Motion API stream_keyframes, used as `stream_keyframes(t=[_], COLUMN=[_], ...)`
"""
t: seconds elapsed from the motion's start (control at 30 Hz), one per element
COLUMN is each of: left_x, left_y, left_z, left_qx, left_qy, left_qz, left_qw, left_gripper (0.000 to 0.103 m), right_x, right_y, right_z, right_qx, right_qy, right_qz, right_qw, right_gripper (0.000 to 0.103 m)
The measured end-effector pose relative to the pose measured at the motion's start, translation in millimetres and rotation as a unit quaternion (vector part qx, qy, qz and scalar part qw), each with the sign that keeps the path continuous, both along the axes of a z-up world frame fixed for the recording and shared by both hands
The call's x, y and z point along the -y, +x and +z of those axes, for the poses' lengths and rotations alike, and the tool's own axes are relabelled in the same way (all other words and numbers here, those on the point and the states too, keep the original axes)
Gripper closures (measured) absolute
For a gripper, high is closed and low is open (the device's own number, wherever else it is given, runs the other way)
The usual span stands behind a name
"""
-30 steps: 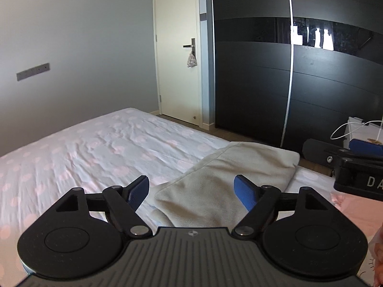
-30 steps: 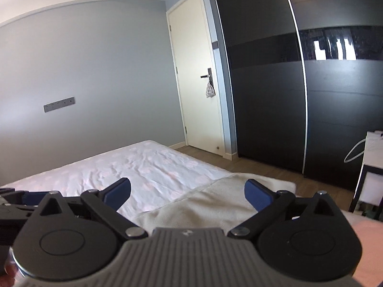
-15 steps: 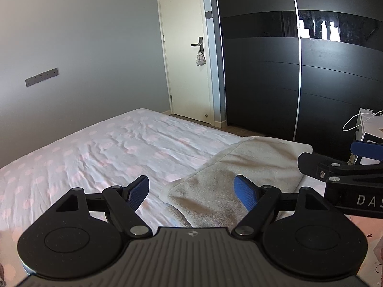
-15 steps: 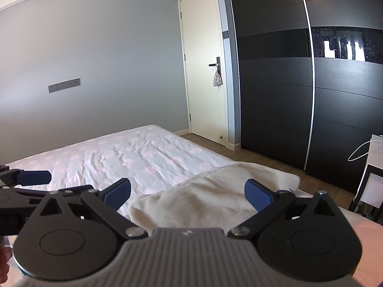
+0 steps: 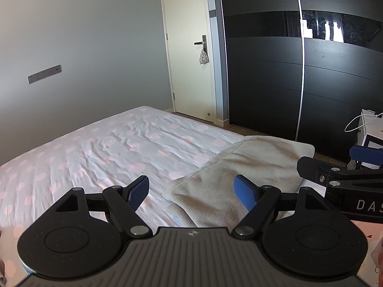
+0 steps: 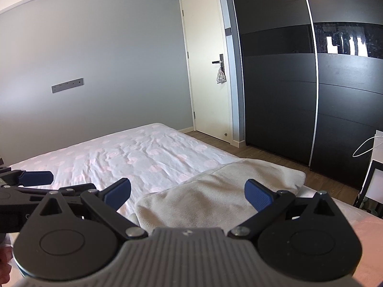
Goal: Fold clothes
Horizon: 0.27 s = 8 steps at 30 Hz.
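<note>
A beige folded cloth (image 5: 239, 169) (image 6: 215, 191) lies on the near right part of the bed, flat and thick. My left gripper (image 5: 192, 192) hangs above its near left corner, open, with nothing between its blue pads. My right gripper (image 6: 188, 192) is also open and empty, held above the same cloth. The right gripper's black body (image 5: 344, 179) shows at the right edge of the left wrist view. The left gripper's fingers (image 6: 36, 178) show at the left edge of the right wrist view. A pink garment (image 6: 368, 234) peeks in at the lower right.
The bed (image 5: 100, 153) carries a white sheet with pale pink dots, wrinkled in the middle. Beyond it are a grey wall, a cream door (image 5: 189, 55) with a small bag on its handle, and a black sliding wardrobe (image 5: 299, 59). A white unit (image 5: 371, 129) stands at the right.
Both views have tilted up and panned a little, so the door and wardrobe have slid right. Both grippers stay open and empty over the beige cloth.
</note>
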<state>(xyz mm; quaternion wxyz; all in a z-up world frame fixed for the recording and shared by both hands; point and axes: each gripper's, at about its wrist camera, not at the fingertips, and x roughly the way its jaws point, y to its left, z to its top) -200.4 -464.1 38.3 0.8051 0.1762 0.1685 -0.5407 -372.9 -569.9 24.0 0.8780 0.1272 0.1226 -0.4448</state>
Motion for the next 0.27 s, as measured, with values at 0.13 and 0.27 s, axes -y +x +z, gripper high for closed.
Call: stream_keyframes(t=[0.13, 0.27], left_x=[-0.4, -1.6], left_y=[0.5, 1.0], left_z=[-0.3, 0.0], left_qx=[0.0, 0.001], left_qy=[0.001, 0.001], left_qz=[-0.001, -0.001], left_qw=[1.0, 1.0], left_gripper=[0.025, 0.025], right_x=[-0.4, -1.0], right_y=[-0.4, -0.8], right_z=[0.1, 0.9], right_qx=[0.0, -0.003], right_qy=[0.001, -0.003], right_qz=[-0.001, -0.001], right_qw=[1.0, 1.0], right_gripper=[0.001, 0.001])
